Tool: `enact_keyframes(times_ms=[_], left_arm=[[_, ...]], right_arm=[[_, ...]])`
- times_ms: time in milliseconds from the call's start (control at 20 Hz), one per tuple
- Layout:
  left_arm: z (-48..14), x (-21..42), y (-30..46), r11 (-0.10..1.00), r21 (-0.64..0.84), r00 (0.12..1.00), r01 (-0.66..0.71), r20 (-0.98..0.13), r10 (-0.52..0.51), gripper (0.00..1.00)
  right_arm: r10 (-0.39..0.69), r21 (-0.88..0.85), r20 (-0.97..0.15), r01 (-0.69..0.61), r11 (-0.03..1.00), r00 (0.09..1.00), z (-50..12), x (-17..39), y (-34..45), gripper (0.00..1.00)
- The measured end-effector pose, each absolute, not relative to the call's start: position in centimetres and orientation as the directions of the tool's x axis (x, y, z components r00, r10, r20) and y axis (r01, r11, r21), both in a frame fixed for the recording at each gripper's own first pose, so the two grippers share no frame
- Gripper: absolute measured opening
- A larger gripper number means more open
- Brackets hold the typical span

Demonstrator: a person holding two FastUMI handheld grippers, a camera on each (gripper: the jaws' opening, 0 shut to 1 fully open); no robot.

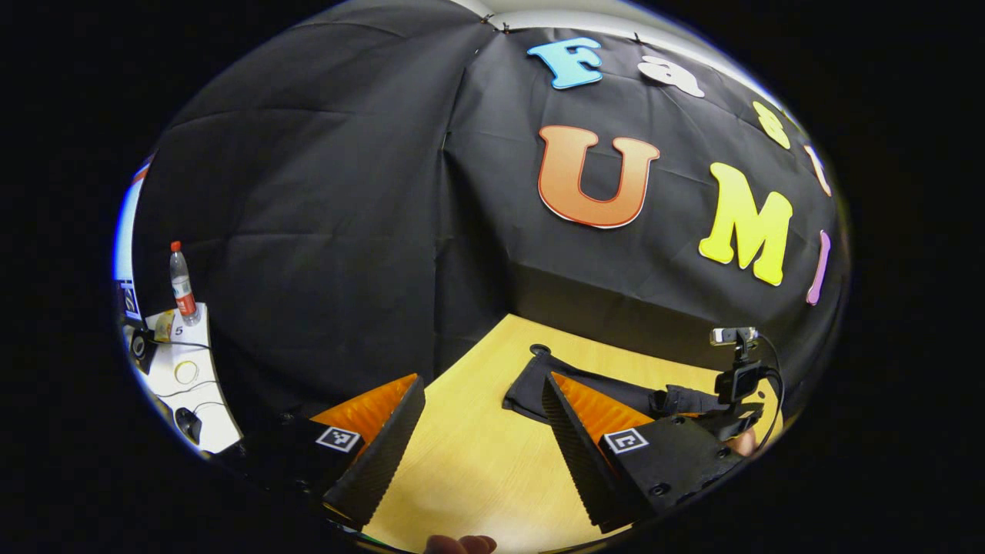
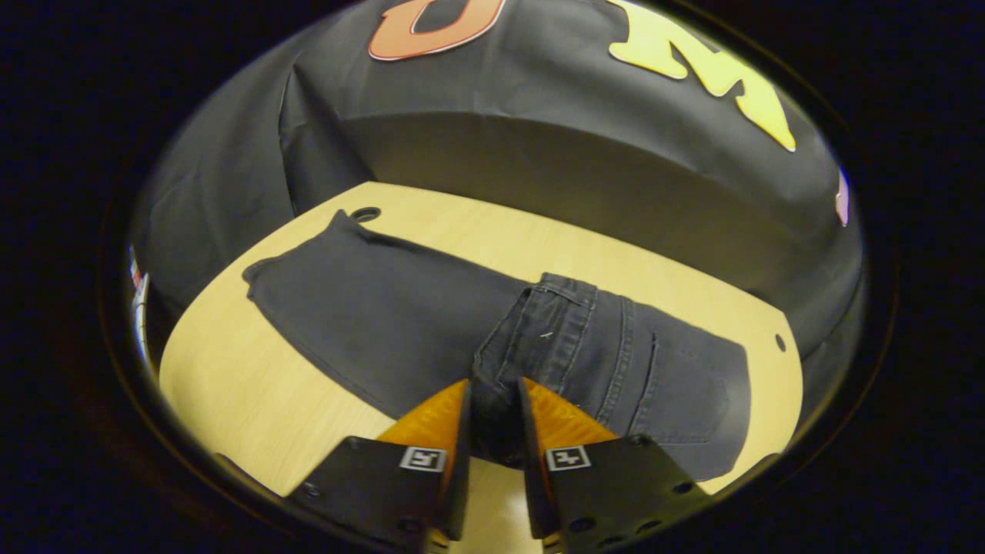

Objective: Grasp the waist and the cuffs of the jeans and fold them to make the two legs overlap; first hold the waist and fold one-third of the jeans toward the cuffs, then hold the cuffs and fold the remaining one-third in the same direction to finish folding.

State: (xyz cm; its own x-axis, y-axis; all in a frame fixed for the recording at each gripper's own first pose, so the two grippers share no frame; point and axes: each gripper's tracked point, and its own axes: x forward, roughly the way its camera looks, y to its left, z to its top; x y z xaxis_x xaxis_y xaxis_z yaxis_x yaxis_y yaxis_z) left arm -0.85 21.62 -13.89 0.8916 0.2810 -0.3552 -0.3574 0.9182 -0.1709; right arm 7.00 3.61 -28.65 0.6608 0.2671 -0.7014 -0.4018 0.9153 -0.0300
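Right gripper [image 2: 492, 419] is pinching the waist of the dark denim jeans [image 2: 385, 323] mid-first-fold on the light wooden table [image 2: 231, 385], left gripper [image 1: 481, 431] gaping wide, so I'd guess cuffs next.

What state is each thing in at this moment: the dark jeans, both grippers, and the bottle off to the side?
Dark denim jeans: lying on the wooden table, waist end folded over the legs, cuffs flat.
Right gripper: shut on the jeans' waist edge.
Left gripper: open, holding nothing, above the table.
Clear plastic bottle with red cap: upright, capped, on a white side surface.
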Motion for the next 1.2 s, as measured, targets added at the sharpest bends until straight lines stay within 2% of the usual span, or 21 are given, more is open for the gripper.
enact_keyframes(times_ms=[50,100,200,250,500,600,750,800,900,1000,1200], left_arm=[[-14.2,-0.8,21.5,0.92,-0.189,0.895,-0.344,-0.364,0.259,0.99],[-14.6,-0.6,21.2,0.921,-0.216,0.899,-0.325,-0.373,0.23,0.99],[-16.3,0.1,19.5,0.913,-0.294,0.901,-0.282,-0.409,0.147,0.99],[-17.2,0.8,18.9,0.908,-0.317,0.9,-0.274,-0.417,0.126,0.99],[-20.3,4.9,18.3,0.859,-0.443,0.901,-0.255,-0.432,0.045,0.99],[-22.3,6.5,17.8,0.763,-0.573,0.884,-0.299,-0.467,-0.004,0.99],[-25.9,8.6,16.5,0.515,-0.764,0.86,-0.388,-0.501,-0.096,0.99],[-26.4,8.9,16.8,0.443,-0.799,0.858,-0.406,-0.501,-0.118,0.98],[-28.2,9.7,16.8,0.362,-0.824,0.85,-0.436,-0.509,-0.137,1.0],[-29.1,10.4,16.4,0.3,-0.836,0.841,-0.46,-0.518,-0.154,0.98],[-29.7,12.5,16.3,0.212,-0.851,0.842,-0.48,-0.515,-0.163,1.0]], right_arm=[[0.286,-0.027,-0.685,-0.415,0.909,0.67,-27.8,7.0,4.0,0.4],[0.3,-0.021,-0.668,-0.42,0.907,0.681,-27.0,6.7,4.6,0.42],[0.346,0.022,-0.61,-0.421,0.907,0.713,-23.8,6.1,4.9,0.84],[0.359,0.034,-0.586,-0.42,0.907,0.726,-21.9,5.9,4.2,0.87],[0.376,0.043,-0.511,-0.414,0.909,0.773,-13.6,4.3,-2.5,0.87],[0.361,0.036,-0.512,-0.4,0.916,0.78,-11.8,3.1,-5.8,0.9],[0.298,0.02,-0.543,-0.343,0.939,0.785,-10.8,2.2,-11.3,0.87],[0.274,0.014,-0.553,-0.321,0.947,0.787,-10.8,1.8,-12.8,0.9],[0.23,0.007,-0.571,-0.275,0.961,0.788,-11.0,1.4,-15.6,0.87],[0.194,0.009,-0.588,-0.234,0.972,0.785,-11.5,1.1,-17.7,0.9],[0.163,0.057,-0.606,-0.163,0.985,0.779,-12.0,1.1,-19.9,0.9]])
